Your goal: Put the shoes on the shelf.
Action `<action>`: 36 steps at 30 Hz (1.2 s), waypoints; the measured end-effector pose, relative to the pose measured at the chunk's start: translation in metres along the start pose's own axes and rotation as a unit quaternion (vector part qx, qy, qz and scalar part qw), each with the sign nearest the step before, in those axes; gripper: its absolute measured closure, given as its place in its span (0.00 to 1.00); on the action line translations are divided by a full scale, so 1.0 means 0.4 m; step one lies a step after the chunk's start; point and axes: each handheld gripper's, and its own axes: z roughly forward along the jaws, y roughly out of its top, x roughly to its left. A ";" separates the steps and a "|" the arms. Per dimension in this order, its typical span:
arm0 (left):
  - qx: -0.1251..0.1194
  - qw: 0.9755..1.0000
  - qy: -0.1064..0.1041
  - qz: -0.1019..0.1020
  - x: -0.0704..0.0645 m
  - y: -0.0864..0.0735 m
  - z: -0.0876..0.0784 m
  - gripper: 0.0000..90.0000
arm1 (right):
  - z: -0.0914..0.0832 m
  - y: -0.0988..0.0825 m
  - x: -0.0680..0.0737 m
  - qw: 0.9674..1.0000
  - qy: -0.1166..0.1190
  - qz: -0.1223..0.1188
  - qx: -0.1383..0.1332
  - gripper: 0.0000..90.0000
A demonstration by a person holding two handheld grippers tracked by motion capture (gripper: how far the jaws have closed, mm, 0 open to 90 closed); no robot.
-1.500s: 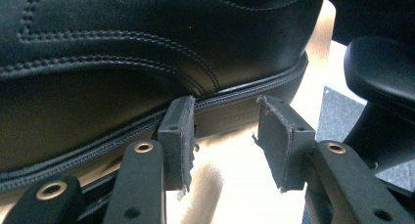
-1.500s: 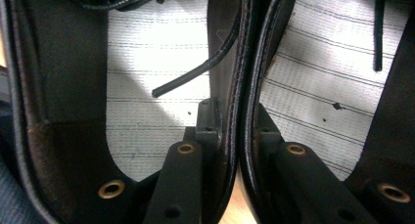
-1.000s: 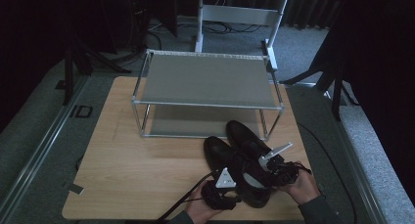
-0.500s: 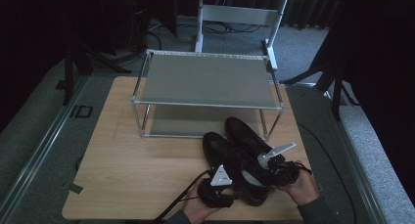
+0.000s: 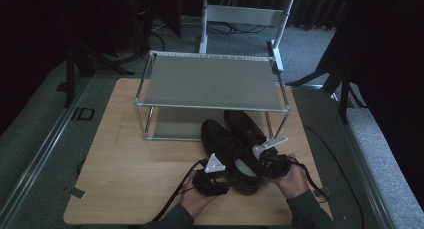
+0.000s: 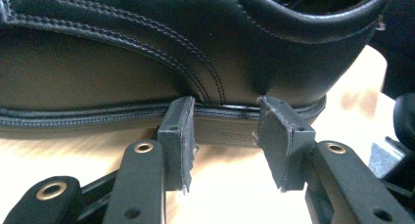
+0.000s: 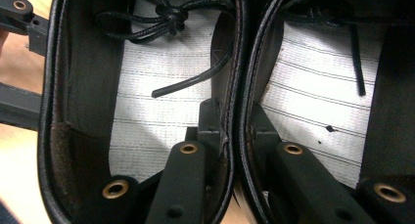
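1. Person's forearms are cut off at the bottom of the high view; the room beyond the table is too dark to make out.
2. Left gripper (image 5: pixel 212 175) sits at the near table edge, just left of the shoes. In the left gripper view its jaws are apart, tips touching the sole edge of the left shoe (image 6: pixel 147 53), nothing between them.
3. Right gripper (image 7: pixel 230 131) has its jaws close together, clamped on the two touching inner walls of the pair, one jaw inside each shoe. In the high view it sits at the heel end of the right shoe (image 5: pixel 247 129).
4. Inside the shoes: pale ribbed insoles (image 7: pixel 161 101), a knotted black lace (image 7: pixel 171 16) lying loose in one.
5. Shoes are black leather, smooth, with double stitching and a ridged welt; the toes are hidden under the rack.
6. Wooden table (image 5: pixel 130 179), light grain, rounded corners.
7. Metal two-tier rack (image 5: pixel 210 84) stands at the far half of the table, flat grey shelves, thin tube frame.
8. Grey frame (image 5: pixel 245 14) stands on the floor behind, top cut off.
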 end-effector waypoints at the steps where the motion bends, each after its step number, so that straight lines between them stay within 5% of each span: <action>1: -0.001 1.000 0.002 -0.004 0.006 0.001 0.001 0.64 | 0.004 0.006 -0.001 1.000 -0.004 -0.001 -0.001 0.90; 15: -0.018 0.999 0.028 -0.018 0.092 0.033 0.008 0.63 | 0.051 0.066 -0.018 0.997 -0.024 0.062 -0.030 0.90; 23: -0.019 0.999 0.042 -0.016 0.128 0.047 0.019 0.64 | 0.069 0.111 -0.016 0.996 -0.055 0.066 -0.022 0.90; 32: -0.026 0.998 0.056 -0.018 0.161 0.067 0.019 0.65 | 0.088 0.140 -0.034 0.994 -0.050 0.094 -0.031 0.90; 36: -0.027 0.997 0.063 -0.020 0.174 0.073 0.021 0.66 | 0.095 0.160 -0.035 0.994 -0.064 0.085 -0.034 0.90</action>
